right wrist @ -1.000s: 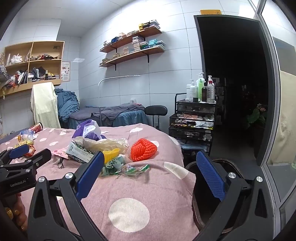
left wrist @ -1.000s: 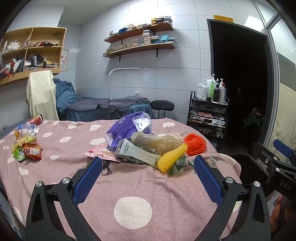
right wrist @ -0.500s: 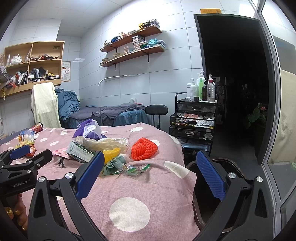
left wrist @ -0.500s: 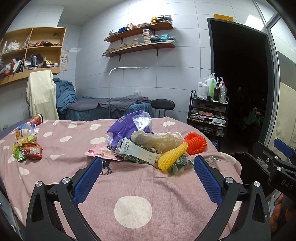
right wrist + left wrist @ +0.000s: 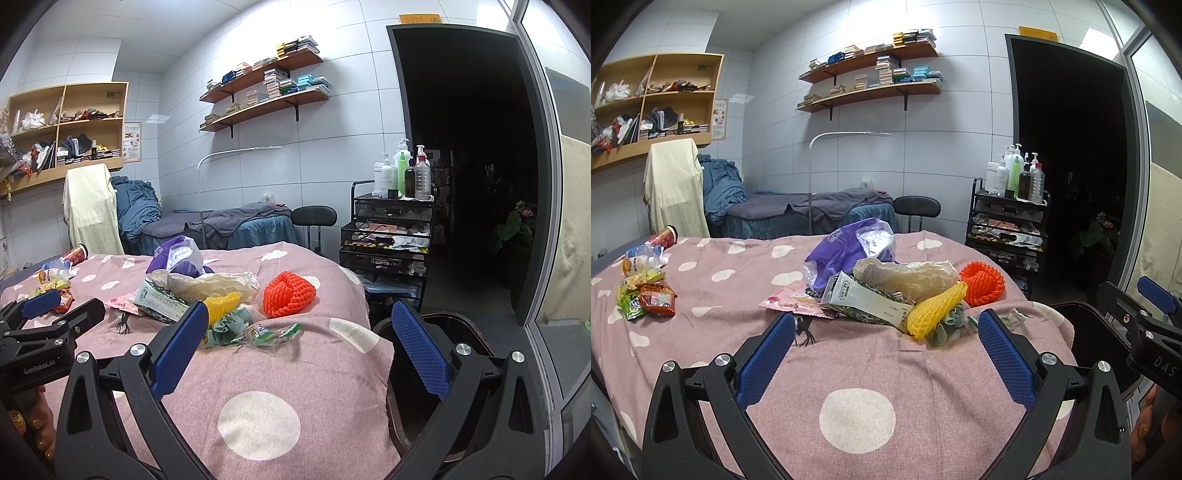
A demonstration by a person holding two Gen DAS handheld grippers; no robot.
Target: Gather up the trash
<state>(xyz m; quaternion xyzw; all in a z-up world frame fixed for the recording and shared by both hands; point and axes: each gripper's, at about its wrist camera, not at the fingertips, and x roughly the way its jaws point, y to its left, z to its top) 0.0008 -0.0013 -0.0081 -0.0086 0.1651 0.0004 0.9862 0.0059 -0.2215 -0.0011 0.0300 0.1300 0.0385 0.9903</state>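
Observation:
A heap of trash lies on the pink dotted bed cover [image 5: 857,373]: a purple plastic bag [image 5: 846,251], a crumpled beige bag [image 5: 908,275], a green-and-white carton [image 5: 868,301], a yellow foam net [image 5: 936,310] and an orange foam net [image 5: 982,282]. My left gripper [image 5: 886,328] hovers open just short of the heap, nothing between its fingers. My right gripper [image 5: 295,325] is open too, above the bed's right corner, near a clear candy wrapper [image 5: 267,334] and the orange foam net [image 5: 290,293]. A dark bin [image 5: 436,332] stands beside the bed, under the right finger.
More trash sits at the bed's far left: snack packets [image 5: 646,299], a plastic bottle [image 5: 641,258] and a red cup [image 5: 665,236]. A black trolley with bottles [image 5: 1008,221], a stool [image 5: 916,206] and a massage bed [image 5: 812,210] stand behind.
Both grippers stay open and almost still; the views have shifted only slightly.

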